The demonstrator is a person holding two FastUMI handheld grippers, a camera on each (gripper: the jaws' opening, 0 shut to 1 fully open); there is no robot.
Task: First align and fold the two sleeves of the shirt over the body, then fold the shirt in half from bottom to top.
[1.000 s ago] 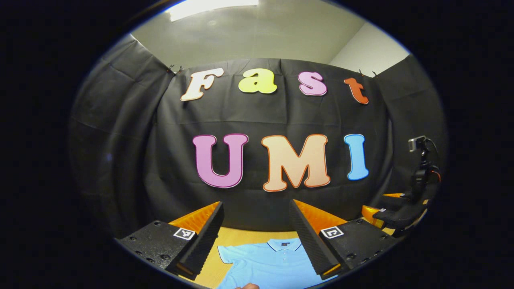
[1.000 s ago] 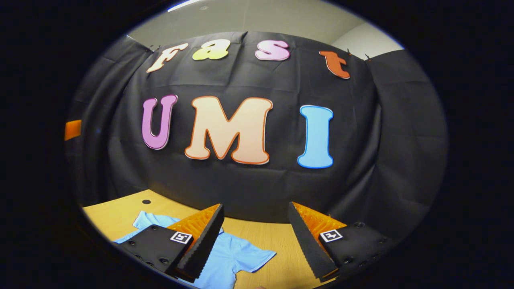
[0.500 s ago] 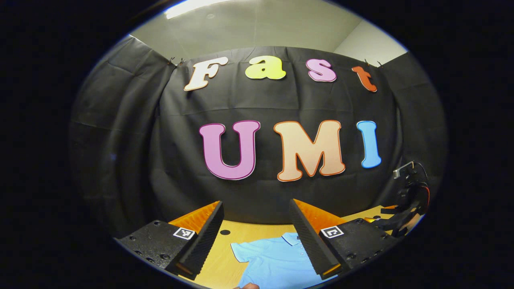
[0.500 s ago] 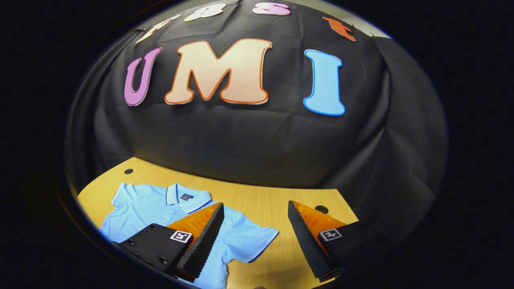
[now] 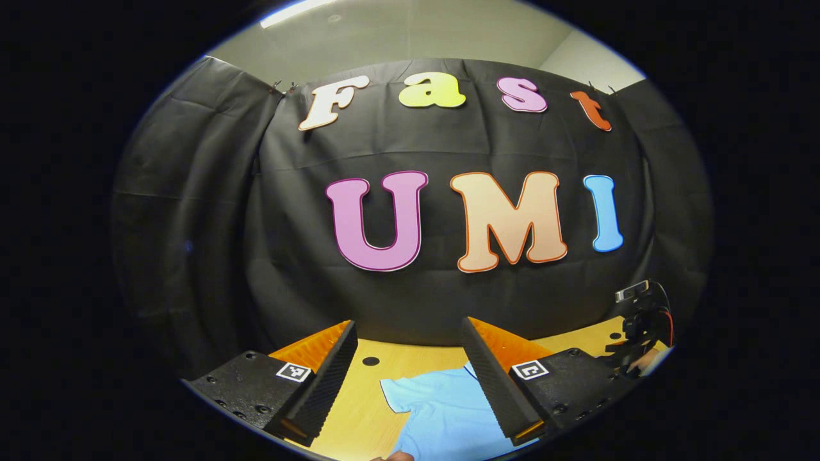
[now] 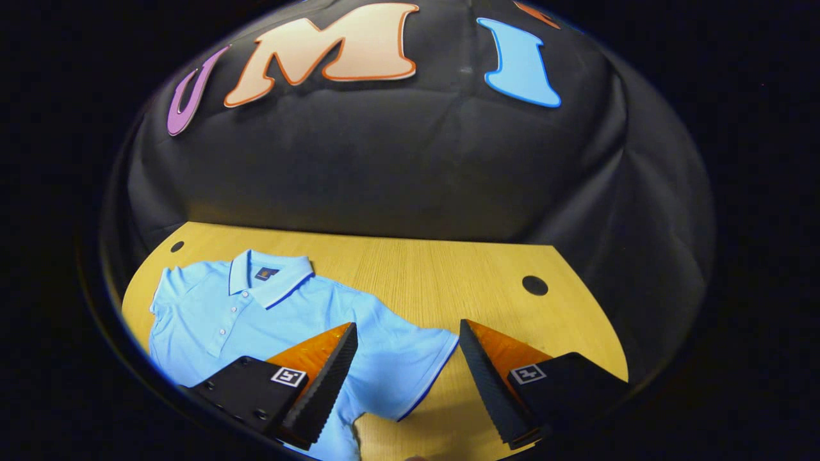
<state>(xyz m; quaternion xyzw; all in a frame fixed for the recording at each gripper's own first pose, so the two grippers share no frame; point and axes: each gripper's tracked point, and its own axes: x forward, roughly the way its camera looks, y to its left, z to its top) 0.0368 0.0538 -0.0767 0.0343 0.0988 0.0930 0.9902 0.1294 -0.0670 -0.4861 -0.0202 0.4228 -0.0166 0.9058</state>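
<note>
A light blue polo shirt [image 6: 256,314] lies flat on the wooden table [image 6: 448,275], collar toward the booth wall. Its right sleeve [image 6: 403,365] spreads out between the fingers of my right gripper [image 6: 403,384], which hangs open above it with nothing held. In the left gripper view the shirt [image 5: 442,410] lies low in the frame, its left sleeve [image 5: 400,394] pointing left. My left gripper [image 5: 410,378] is open above that sleeve and holds nothing. The other gripper [image 5: 640,333], held by a hand, shows far right in the left gripper view.
Black cloth walls close the table at the back and on both sides. Round cable holes sit in the tabletop [image 6: 535,285] [image 6: 177,246] [image 5: 370,361]. Bare wood lies to the right of the shirt in the right gripper view.
Both grippers tilted down toward the table. More of the shirt and tabletop came into the right gripper view, and the sleeve now lies between its fingers. Both stayed open.
</note>
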